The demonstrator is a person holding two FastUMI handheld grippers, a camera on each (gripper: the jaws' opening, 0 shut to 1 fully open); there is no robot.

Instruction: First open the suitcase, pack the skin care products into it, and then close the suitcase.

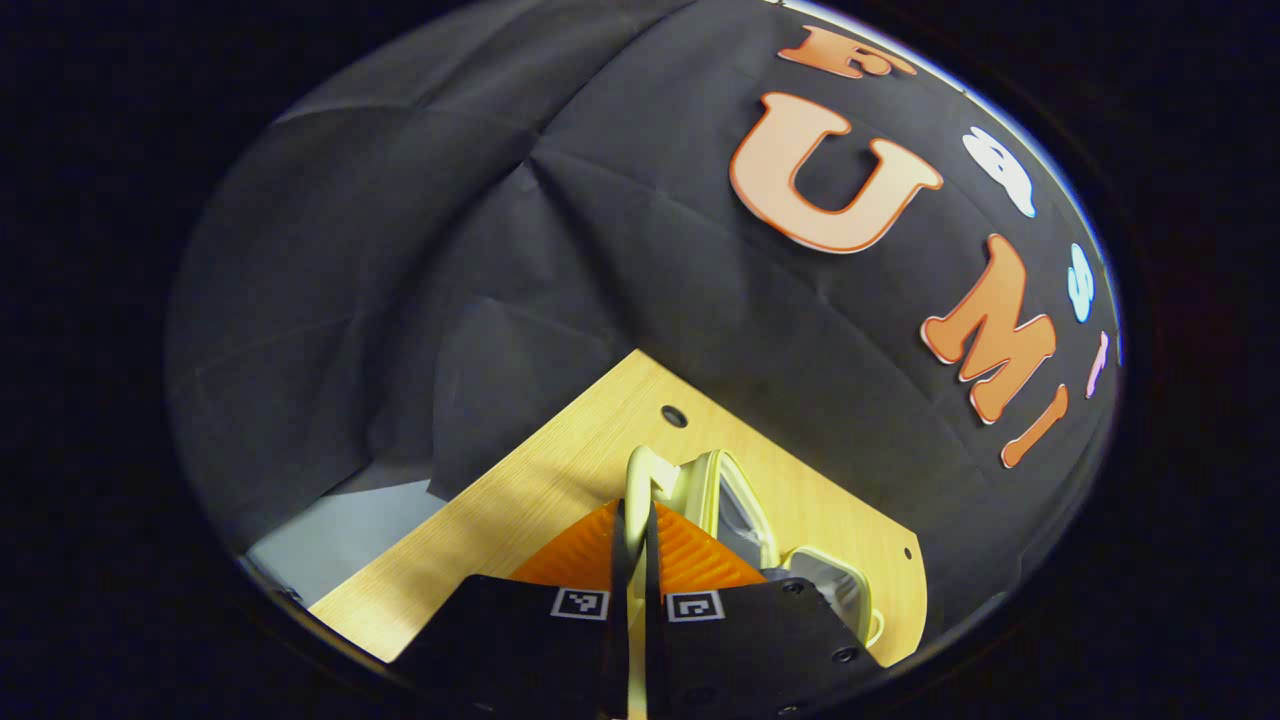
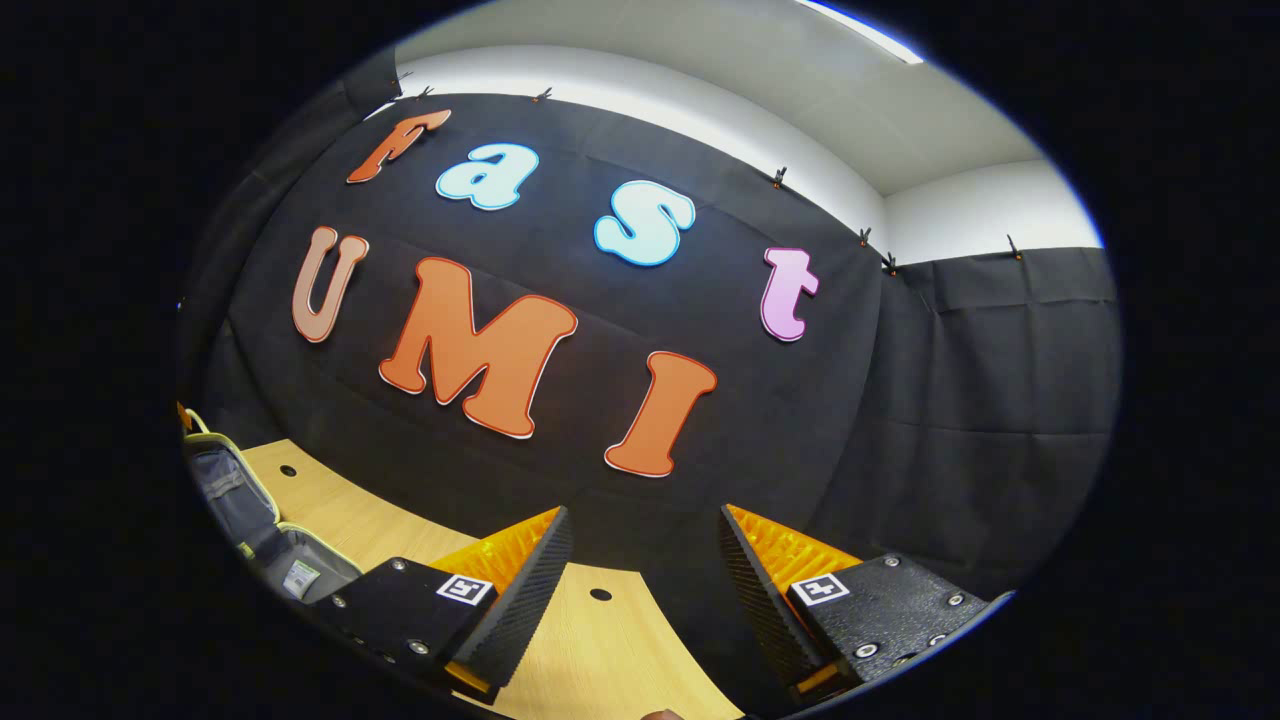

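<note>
In the left gripper view my left gripper [image 1: 638, 525] is shut on a pale cream loop, a handle or pull [image 1: 643, 472] of the suitcase. Just beyond it, the cream-rimmed suitcase [image 1: 745, 510] stands open on the wooden table, its lid raised and the grey inside showing. In the right gripper view the same suitcase [image 2: 235, 500] lies open at the far left, with grey lining and a small label inside. My right gripper [image 2: 645, 570] is open with nothing between its fingers, held above the table's back edge and facing the black cloth wall.
The light wooden table [image 2: 340, 520] has small round holes [image 2: 600, 594] near its back edge. Black cloth hangs close behind it. A grey floor patch [image 1: 340, 530] shows beyond the table's left edge.
</note>
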